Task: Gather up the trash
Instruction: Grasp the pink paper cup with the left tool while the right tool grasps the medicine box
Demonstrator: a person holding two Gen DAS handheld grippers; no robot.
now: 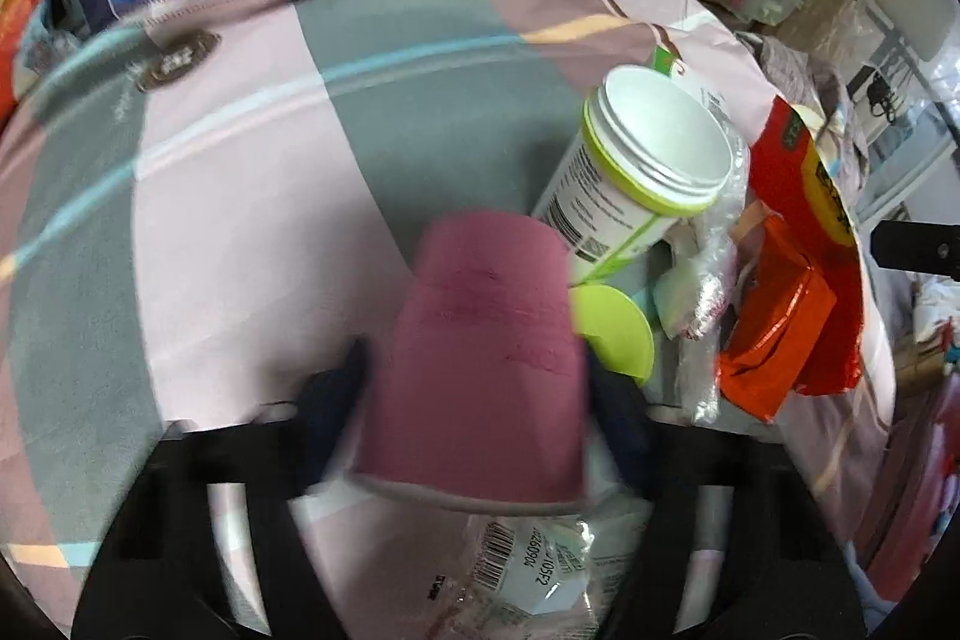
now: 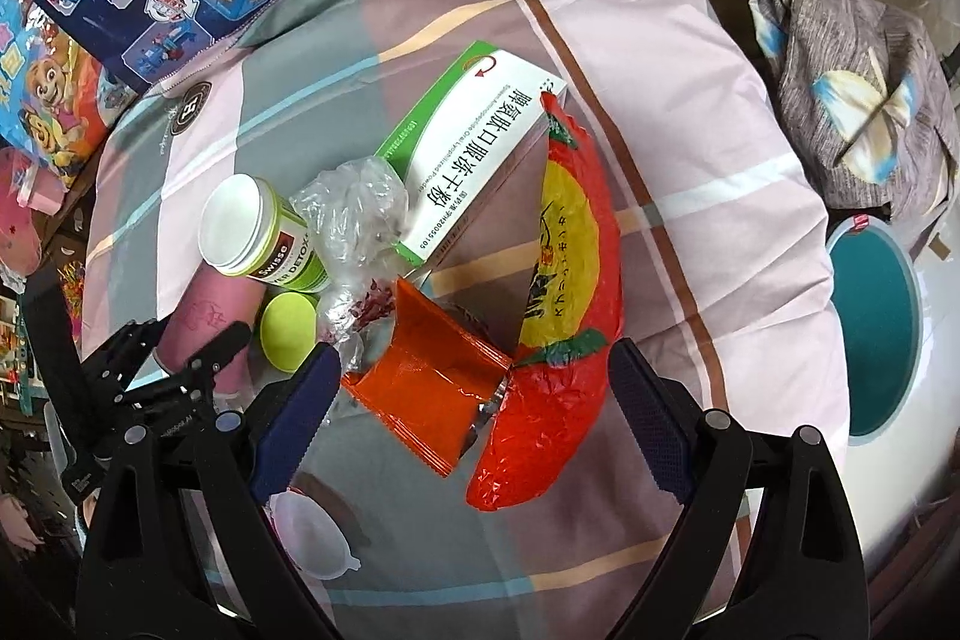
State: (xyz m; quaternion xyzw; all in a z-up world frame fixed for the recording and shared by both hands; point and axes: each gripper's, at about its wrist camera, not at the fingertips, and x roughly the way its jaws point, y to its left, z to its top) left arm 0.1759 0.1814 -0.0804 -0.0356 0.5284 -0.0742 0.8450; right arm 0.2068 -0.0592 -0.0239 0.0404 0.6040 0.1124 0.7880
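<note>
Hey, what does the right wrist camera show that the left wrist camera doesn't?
Only the right wrist view shows the white and green medicine box in full, the teal bin beside the bedding, the clear lid, and the open right gripper over the orange packet.

Only the left wrist view shows the left gripper's fingers shut on the pink cup, close up, and a barcoded clear wrapper below it.

Both show the open jar, green lid, crumpled plastic and red bag.
</note>
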